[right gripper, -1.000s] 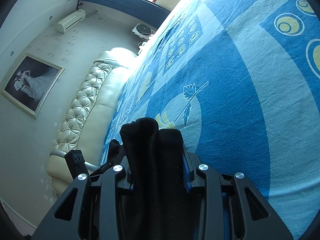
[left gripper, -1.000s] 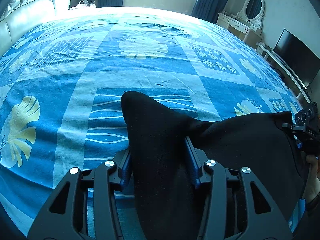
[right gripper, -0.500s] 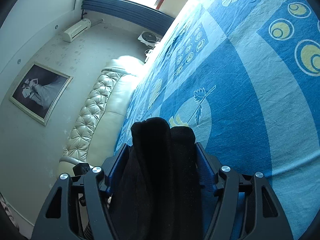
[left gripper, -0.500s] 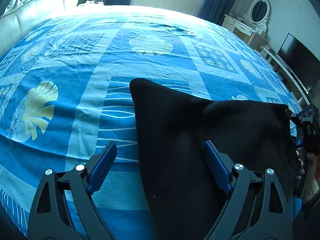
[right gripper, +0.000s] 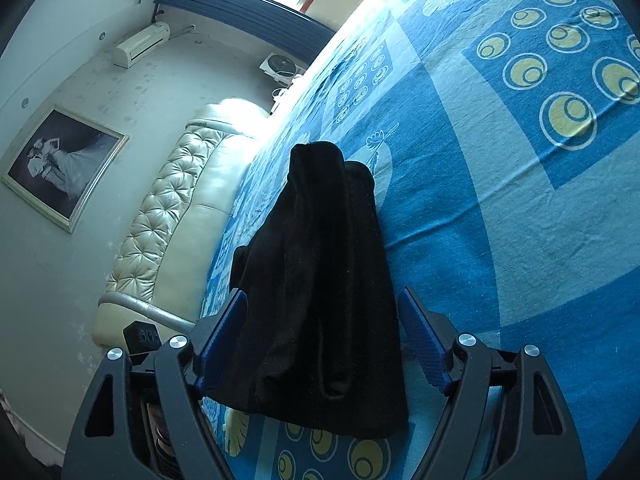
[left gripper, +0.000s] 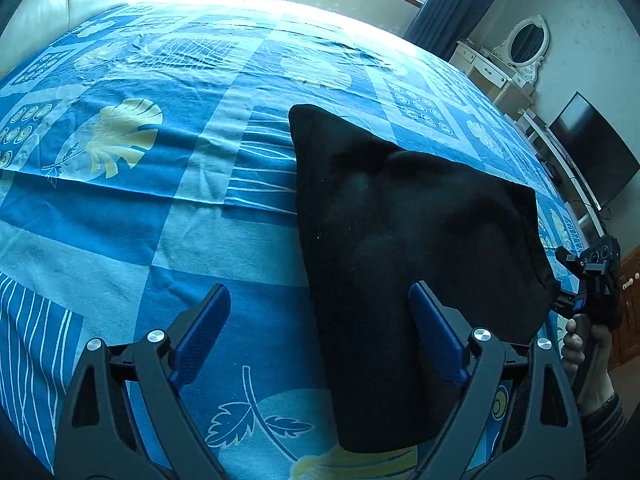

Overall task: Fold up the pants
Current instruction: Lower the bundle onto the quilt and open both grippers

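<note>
From your left wrist camera, your left gripper [left gripper: 316, 320] stands wide, its jaws having just been opening; the black pants [left gripper: 400, 240] lie folded on the blue patterned bedsheet [left gripper: 140, 220], one edge of the fabric between the blue pads, with the right pad against or just over the cloth and the left pad well clear of it over bare sheet. At the far right edge your right hand [left gripper: 584, 344] holds the other gripper at the pants' opposite side. From your right wrist camera, your right gripper [right gripper: 320, 328] is also spread, its jaws likewise just opened; the pants [right gripper: 320, 280] sit between the pads as a bunched dark heap on the sheet [right gripper: 500, 200], the left pad touching or nearly touching the cloth, the right pad just clear.
</note>
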`<state>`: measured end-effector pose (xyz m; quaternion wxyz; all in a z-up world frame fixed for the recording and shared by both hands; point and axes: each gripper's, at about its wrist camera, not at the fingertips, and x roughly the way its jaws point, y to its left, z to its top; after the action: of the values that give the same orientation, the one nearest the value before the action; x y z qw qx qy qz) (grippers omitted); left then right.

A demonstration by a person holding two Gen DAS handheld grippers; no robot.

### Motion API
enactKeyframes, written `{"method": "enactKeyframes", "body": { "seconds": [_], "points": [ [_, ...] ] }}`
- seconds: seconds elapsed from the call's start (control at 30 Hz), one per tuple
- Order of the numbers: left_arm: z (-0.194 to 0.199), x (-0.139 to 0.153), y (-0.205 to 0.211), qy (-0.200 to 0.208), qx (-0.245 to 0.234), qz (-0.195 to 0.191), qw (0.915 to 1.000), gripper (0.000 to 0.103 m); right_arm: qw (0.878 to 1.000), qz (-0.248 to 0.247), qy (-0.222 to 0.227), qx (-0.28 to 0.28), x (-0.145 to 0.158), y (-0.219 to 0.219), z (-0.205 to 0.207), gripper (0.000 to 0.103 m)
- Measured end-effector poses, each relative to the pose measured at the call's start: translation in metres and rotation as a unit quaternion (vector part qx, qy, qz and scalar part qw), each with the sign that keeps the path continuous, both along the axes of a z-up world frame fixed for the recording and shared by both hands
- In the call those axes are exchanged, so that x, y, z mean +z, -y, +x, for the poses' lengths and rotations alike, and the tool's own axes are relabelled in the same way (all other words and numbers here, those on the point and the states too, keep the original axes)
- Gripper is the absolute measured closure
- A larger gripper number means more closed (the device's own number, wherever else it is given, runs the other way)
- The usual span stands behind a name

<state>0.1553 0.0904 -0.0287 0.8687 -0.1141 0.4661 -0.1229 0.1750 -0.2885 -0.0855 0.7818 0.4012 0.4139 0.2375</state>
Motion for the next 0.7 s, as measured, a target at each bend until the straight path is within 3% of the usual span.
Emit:
{"method": "enactKeyframes", "body": {
  "seconds": [0.13,0.27,0.53,0.6,0.63,0.7],
  "points": [
    [-0.010,-0.010,-0.013,-0.030,0.006,-0.061,0.9977,0.011,1.000,-0.008,-0.003,0.000,0.000,-0.004,-0.006,0.026],
    [-0.013,-0.026,-0.019,-0.068,0.007,-0.133,0.9888,0.011,1.000,-0.016,-0.005,0.000,0.000,-0.008,-0.008,0.025],
    [-0.009,-0.033,0.001,-0.059,-0.006,-0.143,0.9880,0.012,0.999,-0.048,-0.009,0.017,-0.003,-0.028,-0.007,0.018],
    [-0.010,-0.032,0.013,-0.052,-0.017,-0.135,0.9893,0.025,0.996,-0.080,-0.014,0.036,-0.001,-0.040,-0.006,0.019],
    [-0.010,-0.032,0.018,-0.056,-0.028,-0.143,0.9878,0.040,0.995,-0.092,-0.017,0.041,0.000,-0.045,-0.005,0.021],
    [-0.012,-0.030,0.023,-0.052,-0.019,-0.128,0.9902,0.044,0.993,-0.106,-0.028,0.041,-0.001,-0.048,-0.005,0.030]
  ]
}}
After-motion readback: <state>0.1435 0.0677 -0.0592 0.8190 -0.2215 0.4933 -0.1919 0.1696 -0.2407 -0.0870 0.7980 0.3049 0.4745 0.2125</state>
